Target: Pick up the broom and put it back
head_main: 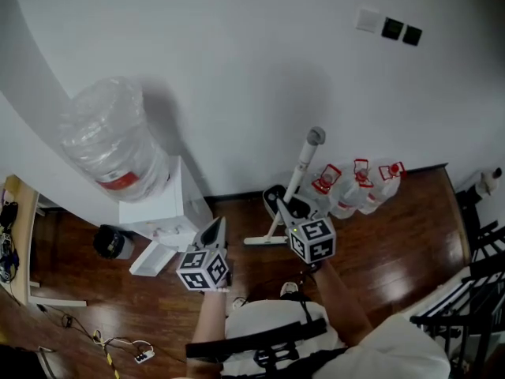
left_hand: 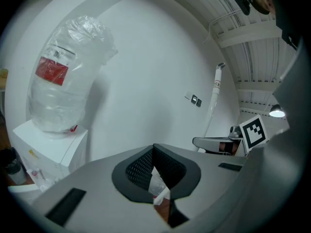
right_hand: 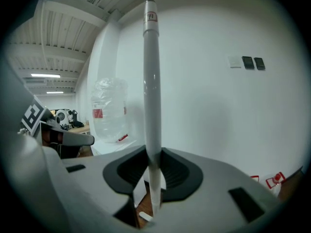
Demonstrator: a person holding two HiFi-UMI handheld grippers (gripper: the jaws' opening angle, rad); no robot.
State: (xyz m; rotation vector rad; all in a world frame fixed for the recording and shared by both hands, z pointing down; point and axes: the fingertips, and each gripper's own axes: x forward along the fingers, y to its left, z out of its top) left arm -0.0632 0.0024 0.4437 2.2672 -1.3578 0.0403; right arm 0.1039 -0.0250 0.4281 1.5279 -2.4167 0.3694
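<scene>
The broom's white handle stands nearly upright near the wall, and its head sits low over the wooden floor. My right gripper is shut on the lower part of the handle. In the right gripper view the handle rises straight up from between the pads of the right gripper. My left gripper is to the left of the broom, apart from it. Its jaws are together on nothing in the left gripper view. That view shows the handle at the right.
A white water dispenser with a large bottle stands at the left against the wall. Clear jugs with red caps sit right of the broom. A black bin, a power strip and a dark rack are nearby.
</scene>
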